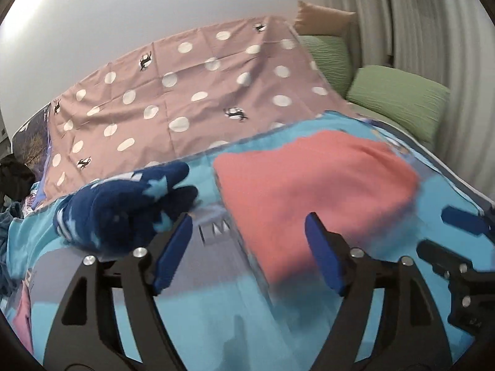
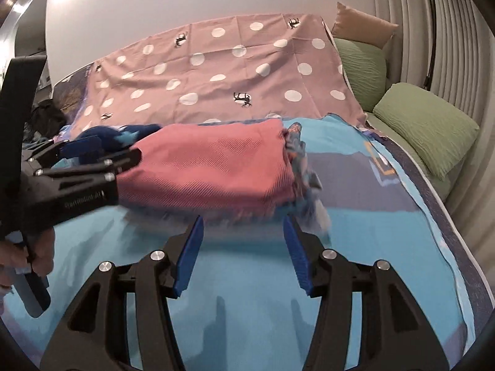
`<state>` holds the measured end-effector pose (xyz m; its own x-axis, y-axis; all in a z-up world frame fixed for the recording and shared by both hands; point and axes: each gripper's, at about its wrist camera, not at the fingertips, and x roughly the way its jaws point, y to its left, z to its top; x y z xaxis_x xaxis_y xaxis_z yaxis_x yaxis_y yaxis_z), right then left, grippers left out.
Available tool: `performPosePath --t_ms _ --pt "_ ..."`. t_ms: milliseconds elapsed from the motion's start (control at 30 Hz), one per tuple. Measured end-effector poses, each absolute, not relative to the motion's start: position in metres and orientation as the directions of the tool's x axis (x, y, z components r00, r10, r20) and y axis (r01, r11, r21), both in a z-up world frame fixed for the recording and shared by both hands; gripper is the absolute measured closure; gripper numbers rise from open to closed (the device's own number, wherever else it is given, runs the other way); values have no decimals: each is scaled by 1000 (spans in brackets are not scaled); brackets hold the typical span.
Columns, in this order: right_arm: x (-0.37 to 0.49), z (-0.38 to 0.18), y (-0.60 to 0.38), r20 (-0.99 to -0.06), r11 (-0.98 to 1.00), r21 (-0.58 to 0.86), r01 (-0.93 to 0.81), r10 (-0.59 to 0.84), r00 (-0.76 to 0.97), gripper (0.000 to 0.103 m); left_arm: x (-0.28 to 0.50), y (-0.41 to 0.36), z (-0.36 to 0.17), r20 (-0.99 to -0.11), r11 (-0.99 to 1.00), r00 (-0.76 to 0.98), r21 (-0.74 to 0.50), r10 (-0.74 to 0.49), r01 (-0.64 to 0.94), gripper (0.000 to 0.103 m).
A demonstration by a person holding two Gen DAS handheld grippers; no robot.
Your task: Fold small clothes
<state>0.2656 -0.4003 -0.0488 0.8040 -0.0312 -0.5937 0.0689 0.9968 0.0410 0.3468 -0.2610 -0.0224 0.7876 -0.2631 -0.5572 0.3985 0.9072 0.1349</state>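
Both tools, left tool (image 1: 247, 247) and right tool (image 2: 244, 253), gape empty before the folded pink garment (image 2: 210, 167) on the bed (image 2: 355, 232); next likely the navy garment (image 1: 123, 210).

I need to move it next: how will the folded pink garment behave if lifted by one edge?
The pink garment looks like soft knit, so it would probably droop and unfold. Its stacked layers may slide apart.
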Motion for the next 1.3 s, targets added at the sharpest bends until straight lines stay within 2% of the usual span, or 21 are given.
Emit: performPosePath --t_ms 67,100,133,167,200,233,300,567,833,1067,1300 --pt "238 -41 -398 -575 996 60 70 -23 818 41 313 -254 -18 -553 900 780 116 -293 420 12" --pt "223 -37 -397 -569 995 77 71 -14 822 38 296 -250 -15 -553 897 773 97 -311 431 10" --pt "214 -34 -397 -568 994 87 73 -11 823 28 280 -246 -12 -551 894 765 75 -333 443 6" --pt "200 -30 -396 -567 992 93 82 -14 824 26 268 -243 -10 -548 893 763 63 -343 447 3" --pt "186 -27 -395 -554 991 90 98 -32 832 24 254 -240 -7 -541 893 765 56 -349 447 2" --pt "173 -24 -394 -538 990 76 122 -62 841 13 241 -237 -4 -535 894 769 53 -351 445 2" --pt "154 -19 -392 -514 986 58 157 -105 851 4 214 -229 5 -528 903 781 58 -335 427 2" --pt "78 10 -369 -459 982 44 186 -145 876 2 140 -192 30 -496 931 805 -16 -325 366 2" --pt "26 20 -347 -441 978 66 199 -150 885 1 72 -170 50 -445 927 826 -25 -347 375 2" --pt "0 29 -339 -440 970 97 224 -160 883 1 39 -157 56 -414 945 859 -9 -301 327 2" --pt "-12 32 -321 -430 974 67 216 -168 887 1 28 -146 50 -428 947 854 -17 -298 322 2"
